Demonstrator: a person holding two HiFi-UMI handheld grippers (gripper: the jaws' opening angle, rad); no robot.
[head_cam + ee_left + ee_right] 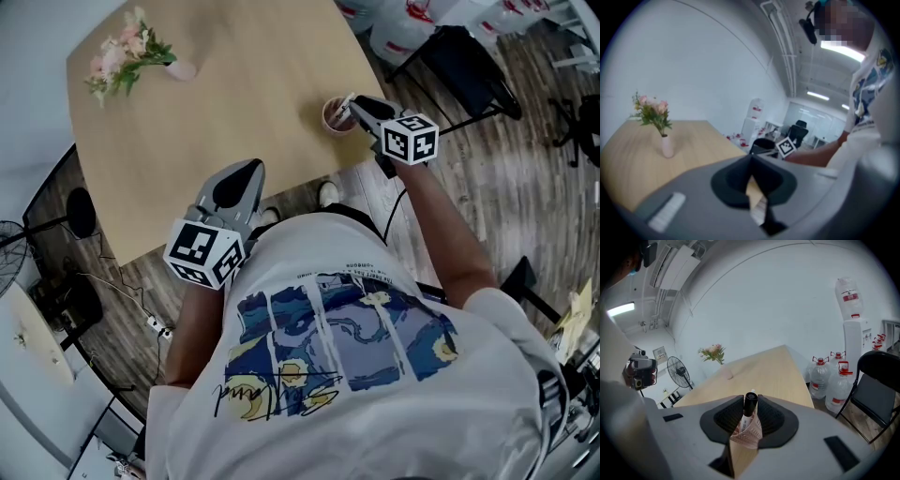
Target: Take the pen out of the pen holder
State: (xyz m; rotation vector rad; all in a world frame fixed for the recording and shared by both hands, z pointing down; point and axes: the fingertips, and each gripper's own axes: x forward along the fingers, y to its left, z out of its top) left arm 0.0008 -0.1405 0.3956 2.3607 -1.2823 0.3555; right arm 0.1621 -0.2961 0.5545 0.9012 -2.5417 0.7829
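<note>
Fingers of the grey right gripper [750,400] pinch the black cap of the white marker pen [746,420] standing in the pink patterned paper-cup holder [750,437] on the pale wooden table [778,371] (left gripper [750,158] idle, tips pressed together), so the grasp seems made; next, a straight upward lift.

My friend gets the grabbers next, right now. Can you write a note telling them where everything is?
Left gripper: jaws together, empty, held above the near edge of the table.
Right gripper: closed on the black cap of the pen.
Pen: standing in the pink pen holder, which is on the table near the right edge.
Done: pen gripped.
Left: lift the pen straight up and out of the holder.
</note>
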